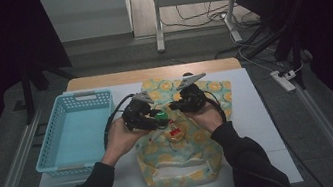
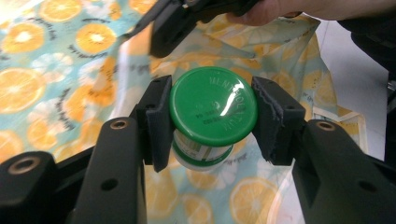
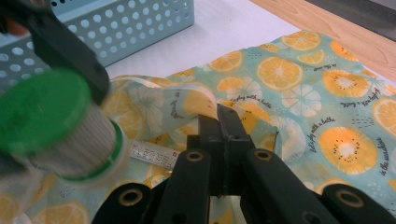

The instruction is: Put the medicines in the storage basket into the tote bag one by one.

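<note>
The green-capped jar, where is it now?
The green-capped jar sits between the left gripper fingers, above the orange-print bag, right of the blue basket.

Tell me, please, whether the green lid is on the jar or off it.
On. The green lid sits on top of the jar, and the left hand-held gripper clamps it from both sides above the orange-print bag.

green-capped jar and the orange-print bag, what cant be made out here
- Jar label: left gripper view, cap and jaws cover it; right gripper view, motion blur.
- Bag interior: fabric folds and both grippers hide it in every view.
- Red item: high view, too small to identify.
</note>
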`<action>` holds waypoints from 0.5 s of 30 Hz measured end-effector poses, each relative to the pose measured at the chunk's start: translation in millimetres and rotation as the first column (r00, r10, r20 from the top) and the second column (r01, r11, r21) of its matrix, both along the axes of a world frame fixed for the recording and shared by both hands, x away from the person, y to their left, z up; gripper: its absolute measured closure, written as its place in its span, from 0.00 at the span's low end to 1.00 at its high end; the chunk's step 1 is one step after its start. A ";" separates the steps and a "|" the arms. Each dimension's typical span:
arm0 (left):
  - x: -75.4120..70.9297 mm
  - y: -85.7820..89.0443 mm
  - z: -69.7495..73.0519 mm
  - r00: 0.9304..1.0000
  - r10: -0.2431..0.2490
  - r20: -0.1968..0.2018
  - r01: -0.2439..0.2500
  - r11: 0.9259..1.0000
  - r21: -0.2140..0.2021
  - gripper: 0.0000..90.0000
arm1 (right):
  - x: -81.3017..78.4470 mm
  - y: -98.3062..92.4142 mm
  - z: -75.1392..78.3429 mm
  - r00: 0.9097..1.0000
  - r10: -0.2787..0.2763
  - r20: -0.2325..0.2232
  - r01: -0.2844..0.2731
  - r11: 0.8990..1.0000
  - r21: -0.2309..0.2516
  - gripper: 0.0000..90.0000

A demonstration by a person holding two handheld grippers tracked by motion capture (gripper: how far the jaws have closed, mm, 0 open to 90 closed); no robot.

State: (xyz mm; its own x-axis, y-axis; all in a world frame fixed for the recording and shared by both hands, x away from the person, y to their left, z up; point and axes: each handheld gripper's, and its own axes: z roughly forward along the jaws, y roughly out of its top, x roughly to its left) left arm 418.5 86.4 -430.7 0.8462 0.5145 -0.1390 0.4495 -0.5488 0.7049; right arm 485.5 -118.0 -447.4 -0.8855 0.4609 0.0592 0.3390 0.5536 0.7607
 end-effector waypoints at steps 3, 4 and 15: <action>3.3 -9.4 -6.1 1.000 -0.012 0.001 0.012 1.000 0.012 0.58 | -0.3 0.6 0.3 1.000 0.000 0.000 0.000 1.000 -0.003 1.00; 4.6 -11.7 -8.2 1.000 -0.018 0.005 0.018 1.000 0.020 0.58 | -0.3 0.8 0.5 1.000 0.001 0.000 -0.001 1.000 -0.004 1.00; 14.8 -28.3 -33.6 1.000 -0.021 0.022 0.020 1.000 0.024 0.58 | 0.7 2.5 0.6 1.000 0.000 0.002 0.000 1.000 -0.009 1.00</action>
State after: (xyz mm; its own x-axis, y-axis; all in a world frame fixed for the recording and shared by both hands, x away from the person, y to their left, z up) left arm 433.3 58.1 -464.4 0.8594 0.4997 -0.1079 0.4220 -0.5742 0.7016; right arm 486.1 -115.6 -446.8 -0.8858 0.4610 0.0532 0.3370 0.5603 0.7566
